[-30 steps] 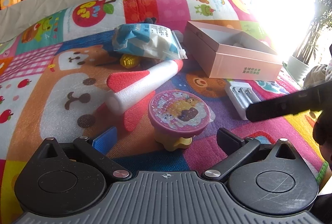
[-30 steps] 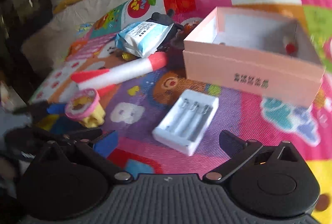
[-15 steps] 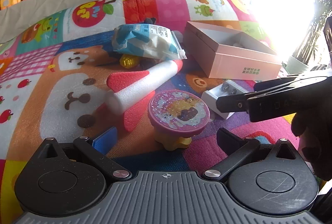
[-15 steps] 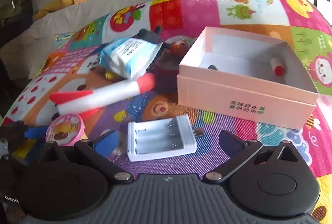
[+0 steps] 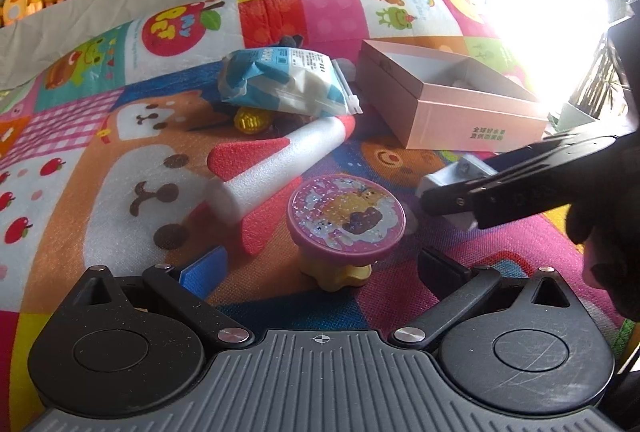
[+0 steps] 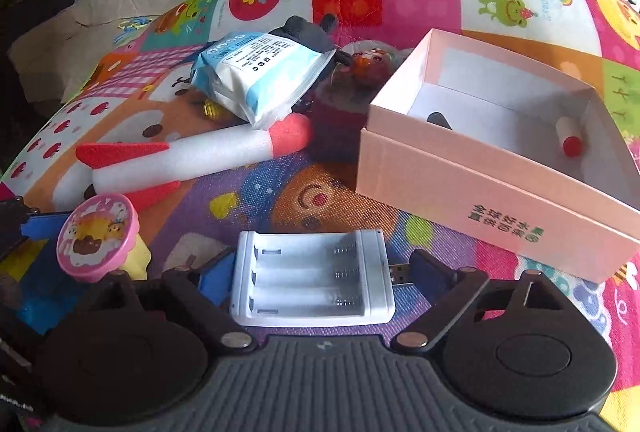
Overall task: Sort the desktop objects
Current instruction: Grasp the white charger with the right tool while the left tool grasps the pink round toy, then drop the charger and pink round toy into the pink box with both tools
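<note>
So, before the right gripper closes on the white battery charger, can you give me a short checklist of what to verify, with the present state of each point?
1. White battery charger lies between the fingers of the right gripper: ok.
2. Its jaws have just been closing; pads already pressing on the charger: cannot tell.
3. Charger slots empty, nothing to fall out: ok.
4. Pink box is open with free space inside: ok.
5. Left gripper, open around the pink round-topped toy, is beside the charger, not over it: ok.
6. USB plug is clear of the right-side finger: cannot tell.
</note>
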Demonstrator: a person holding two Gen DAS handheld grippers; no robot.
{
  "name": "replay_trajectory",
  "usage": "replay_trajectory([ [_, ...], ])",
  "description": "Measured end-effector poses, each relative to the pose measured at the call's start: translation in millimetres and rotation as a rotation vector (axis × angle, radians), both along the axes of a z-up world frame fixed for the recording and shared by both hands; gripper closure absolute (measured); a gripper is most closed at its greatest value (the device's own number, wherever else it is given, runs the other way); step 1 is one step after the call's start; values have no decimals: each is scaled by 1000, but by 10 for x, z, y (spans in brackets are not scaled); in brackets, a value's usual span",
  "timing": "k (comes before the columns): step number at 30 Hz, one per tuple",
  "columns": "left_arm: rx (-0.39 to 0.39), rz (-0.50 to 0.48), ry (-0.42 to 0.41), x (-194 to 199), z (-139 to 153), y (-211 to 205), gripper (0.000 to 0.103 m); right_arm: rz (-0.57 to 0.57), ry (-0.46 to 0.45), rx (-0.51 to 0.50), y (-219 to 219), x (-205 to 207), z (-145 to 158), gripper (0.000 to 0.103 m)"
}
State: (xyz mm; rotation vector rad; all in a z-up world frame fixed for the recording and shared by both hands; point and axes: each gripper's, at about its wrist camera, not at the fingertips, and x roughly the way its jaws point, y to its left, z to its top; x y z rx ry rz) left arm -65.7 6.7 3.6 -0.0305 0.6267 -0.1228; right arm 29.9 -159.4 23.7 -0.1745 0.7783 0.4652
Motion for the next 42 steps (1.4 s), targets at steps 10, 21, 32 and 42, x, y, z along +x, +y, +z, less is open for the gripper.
replay_trajectory([
  [10, 60, -53, -41, 16, 65, -199, 26, -125, -21, 43, -685, -531, 185, 12],
  [21, 124, -203, -85, -25, 338, -435, 54, -89, -67, 42, -927, -956, 350, 12],
  [32, 103, -308, -399, 1037, 1226, -1062, 47, -190, -390, 116, -1283, -376, 1487, 12],
  [42, 167, -242, -227, 1138, 742, -690, 6, -306, -277, 233, -1318, 721, 1488, 0],
])
